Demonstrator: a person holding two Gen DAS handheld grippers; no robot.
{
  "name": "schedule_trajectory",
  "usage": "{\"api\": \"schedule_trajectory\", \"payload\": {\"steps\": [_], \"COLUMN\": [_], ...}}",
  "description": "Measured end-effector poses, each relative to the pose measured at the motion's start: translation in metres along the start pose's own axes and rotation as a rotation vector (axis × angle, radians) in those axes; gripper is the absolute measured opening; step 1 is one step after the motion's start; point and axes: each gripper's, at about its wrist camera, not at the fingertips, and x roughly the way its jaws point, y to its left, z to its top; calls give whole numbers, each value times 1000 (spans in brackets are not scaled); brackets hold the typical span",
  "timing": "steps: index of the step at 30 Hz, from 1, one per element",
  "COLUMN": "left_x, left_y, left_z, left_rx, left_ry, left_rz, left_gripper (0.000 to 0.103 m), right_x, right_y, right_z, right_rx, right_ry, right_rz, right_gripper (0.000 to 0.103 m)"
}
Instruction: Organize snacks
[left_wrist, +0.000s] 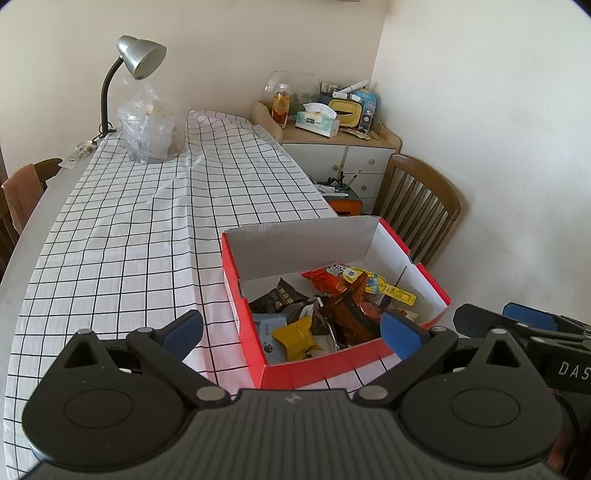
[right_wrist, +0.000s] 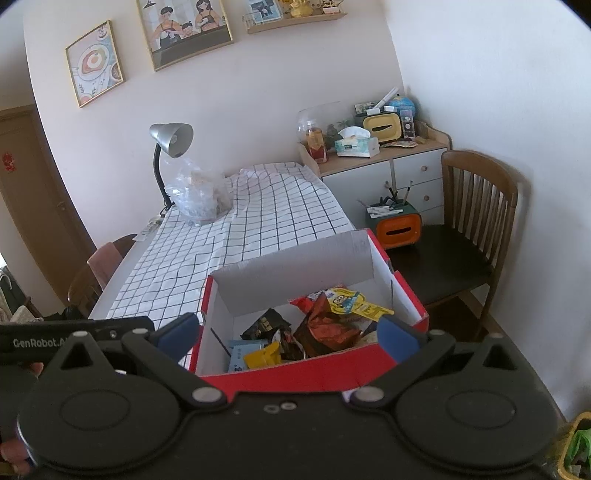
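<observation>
Both hand-held grippers are held spread wide with nothing between the fingers: the left hand-held gripper (left_wrist: 291, 332) and the right hand-held gripper (right_wrist: 288, 332) are poised just short of the near wall of the red box (left_wrist: 325, 363), which sits on the checked cloth at the desk (left_wrist: 122, 236) edge. The snacks (left_wrist: 325, 314) are seen piled inside it: dark, red, yellow and blue packets, overlapping loosely (not sorted into rows). No loose packets are seen on the cloth, so gathering is judged largely done; any tidying inside may remain. A clear bag (left_wrist: 151, 129) stands well apart by the lamp (left_wrist: 138, 59).
</observation>
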Motion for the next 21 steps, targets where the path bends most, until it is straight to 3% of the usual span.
{"api": "schedule_trajectory", "payload": {"steps": [21], "left_x": [5], "left_y": [3], "left_z": [2], "left_rx": [10], "left_ry": [7], "left_rz": [-18], "left_gripper": [103], "right_x": [4], "right_y": [1], "right_z": [0], "right_rx": [13], "right_ry": [5], "right_rz": [-21], "right_gripper": [103]}}
